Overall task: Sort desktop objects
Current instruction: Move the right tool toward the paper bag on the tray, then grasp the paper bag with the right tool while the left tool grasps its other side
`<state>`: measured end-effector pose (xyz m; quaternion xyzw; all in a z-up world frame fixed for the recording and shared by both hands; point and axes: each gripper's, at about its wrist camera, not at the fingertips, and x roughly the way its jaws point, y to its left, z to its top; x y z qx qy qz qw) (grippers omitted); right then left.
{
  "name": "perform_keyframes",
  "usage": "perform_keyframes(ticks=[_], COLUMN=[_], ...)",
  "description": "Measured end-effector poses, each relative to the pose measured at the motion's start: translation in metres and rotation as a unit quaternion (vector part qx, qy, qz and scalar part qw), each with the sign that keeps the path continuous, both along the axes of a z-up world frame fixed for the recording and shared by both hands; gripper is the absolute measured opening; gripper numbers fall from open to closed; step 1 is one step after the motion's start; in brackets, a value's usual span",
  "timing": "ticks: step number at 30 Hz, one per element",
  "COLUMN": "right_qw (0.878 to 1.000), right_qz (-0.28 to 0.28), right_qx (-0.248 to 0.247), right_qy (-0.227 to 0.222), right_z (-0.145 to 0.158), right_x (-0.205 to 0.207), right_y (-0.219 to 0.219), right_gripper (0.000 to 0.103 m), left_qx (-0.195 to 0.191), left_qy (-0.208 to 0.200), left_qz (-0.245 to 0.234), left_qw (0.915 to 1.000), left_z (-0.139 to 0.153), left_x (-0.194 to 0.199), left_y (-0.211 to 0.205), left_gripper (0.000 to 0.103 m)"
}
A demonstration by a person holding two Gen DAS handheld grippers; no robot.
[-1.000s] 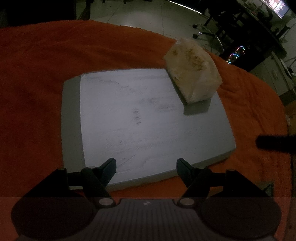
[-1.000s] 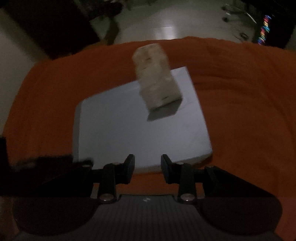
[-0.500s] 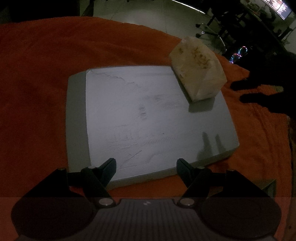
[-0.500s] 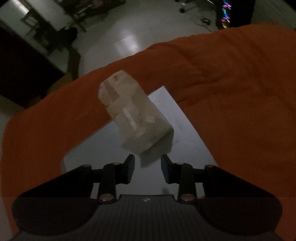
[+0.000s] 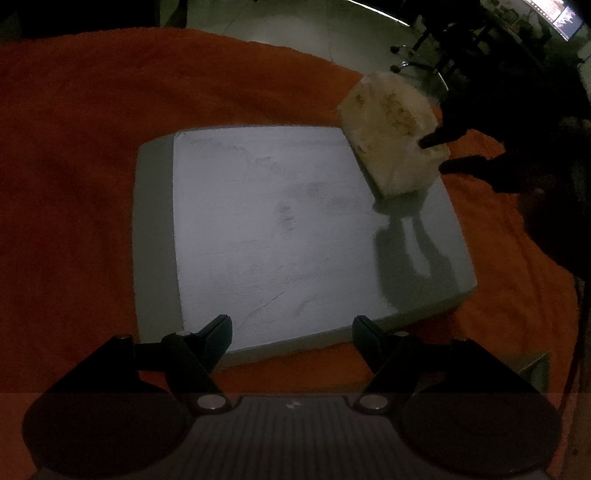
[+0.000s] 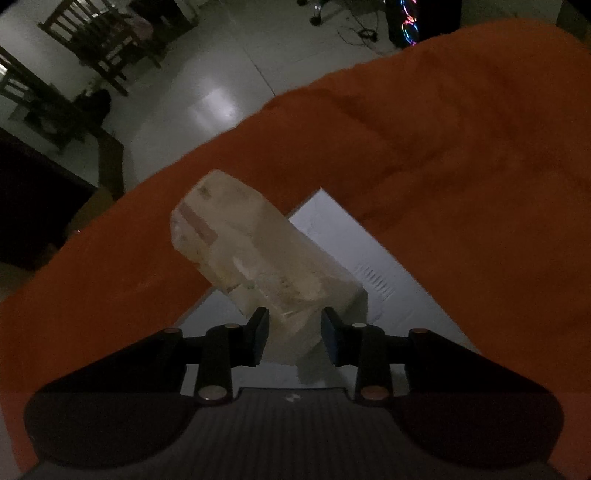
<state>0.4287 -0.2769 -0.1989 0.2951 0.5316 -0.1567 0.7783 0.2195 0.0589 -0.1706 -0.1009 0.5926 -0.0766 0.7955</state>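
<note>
A pale cream packet (image 5: 393,133) stands on the far right corner of a flat grey-white board (image 5: 280,229) on an orange cloth. In the right wrist view the packet (image 6: 255,258) sits between my right gripper's fingers; the right gripper (image 6: 294,334) is open, its jaws on either side of the packet's near end with small gaps. In the left wrist view the right gripper (image 5: 439,151) reaches in from the right with one finger in front of the packet. My left gripper (image 5: 291,332) is open wide and empty, over the board's near edge.
The orange cloth (image 5: 74,166) covers the table around the board. Beyond the table's far edge are a grey floor (image 6: 221,74), dark wooden chairs (image 6: 92,33) and an office chair (image 5: 417,62). A device with coloured lights (image 6: 410,22) glows at the back.
My right gripper has moved forward to the packet, so that the packet's near end now lies between its open jaws. My left gripper has stayed near the board's front edge, still open.
</note>
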Motion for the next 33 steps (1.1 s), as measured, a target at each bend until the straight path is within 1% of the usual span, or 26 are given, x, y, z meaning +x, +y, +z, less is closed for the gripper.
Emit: perform_keyframes(ticks=[2, 3, 5, 7, 9, 11, 13, 16, 19, 22, 24, 27, 29, 31, 32, 33], right_qw=[1.0, 1.0, 1.0, 0.998, 0.993, 0.985, 0.975, 0.957, 0.934, 0.913, 0.904, 0.899, 0.896, 0.894, 0.892, 0.892], right_qz=[0.0, 0.005, 0.023, 0.057, 0.099, 0.152, 0.207, 0.28, 0.344, 0.395, 0.415, 0.427, 0.433, 0.439, 0.442, 0.443], right_qx=[0.002, -0.002, -0.017, -0.038, -0.061, -0.077, -0.075, -0.076, -0.093, -0.098, -0.1, -0.092, -0.092, -0.092, -0.091, -0.091], right_qy=[0.0, -0.001, -0.005, -0.008, -0.008, -0.008, -0.001, 0.012, 0.018, 0.016, 0.013, 0.012, 0.015, 0.017, 0.018, 0.018], right_z=[-0.009, -0.011, -0.011, -0.007, -0.003, 0.003, 0.007, 0.009, 0.009, 0.01, 0.011, 0.011, 0.009, 0.008, 0.007, 0.008], right_x=[0.003, 0.004, 0.005, 0.003, 0.0, -0.009, -0.019, -0.035, -0.053, -0.066, -0.072, -0.079, -0.08, -0.082, -0.082, -0.083], right_y=[0.003, 0.004, 0.007, 0.012, 0.018, 0.024, 0.028, 0.033, 0.04, 0.045, 0.048, 0.047, 0.046, 0.047, 0.047, 0.047], right_gripper=[0.022, 0.012, 0.008, 0.005, 0.005, 0.005, 0.005, 0.005, 0.005, 0.005, 0.005, 0.005, 0.005, 0.005, 0.005, 0.005], left_qx=[0.0, 0.0, -0.002, -0.002, -0.004, -0.004, 0.001, 0.008, 0.01, 0.01, 0.013, 0.009, -0.003, -0.025, -0.033, -0.041], left_qy=[0.0, 0.0, -0.001, -0.002, -0.003, -0.003, -0.006, -0.013, -0.018, -0.018, -0.019, -0.016, -0.014, -0.012, -0.009, -0.007], left_qz=[0.001, 0.002, 0.003, 0.005, 0.006, 0.002, -0.005, -0.016, -0.027, -0.038, -0.046, -0.048, -0.045, -0.038, -0.033, -0.029], left_qw=[1.0, 1.0, 1.0, 1.0, 1.0, 1.0, 1.0, 0.9998, 0.9994, 0.9991, 0.9987, 0.9987, 0.9989, 0.9989, 0.9988, 0.9987], left_z=[0.001, 0.001, 0.003, 0.005, 0.006, 0.007, 0.008, 0.011, 0.012, 0.01, 0.007, 0.001, -0.003, -0.009, -0.011, -0.014], left_x=[-0.001, -0.001, -0.001, -0.001, -0.001, 0.0, 0.001, 0.003, 0.008, 0.013, 0.015, 0.017, 0.019, 0.024, 0.025, 0.027], left_y=[0.001, 0.002, 0.004, 0.006, 0.008, 0.009, 0.007, 0.002, -0.008, -0.019, -0.025, -0.031, -0.031, -0.029, -0.027, -0.025], left_gripper=[0.069, 0.069, 0.069, 0.069, 0.069, 0.069, 0.069, 0.069, 0.069, 0.069, 0.069, 0.069, 0.069, 0.069, 0.068, 0.065])
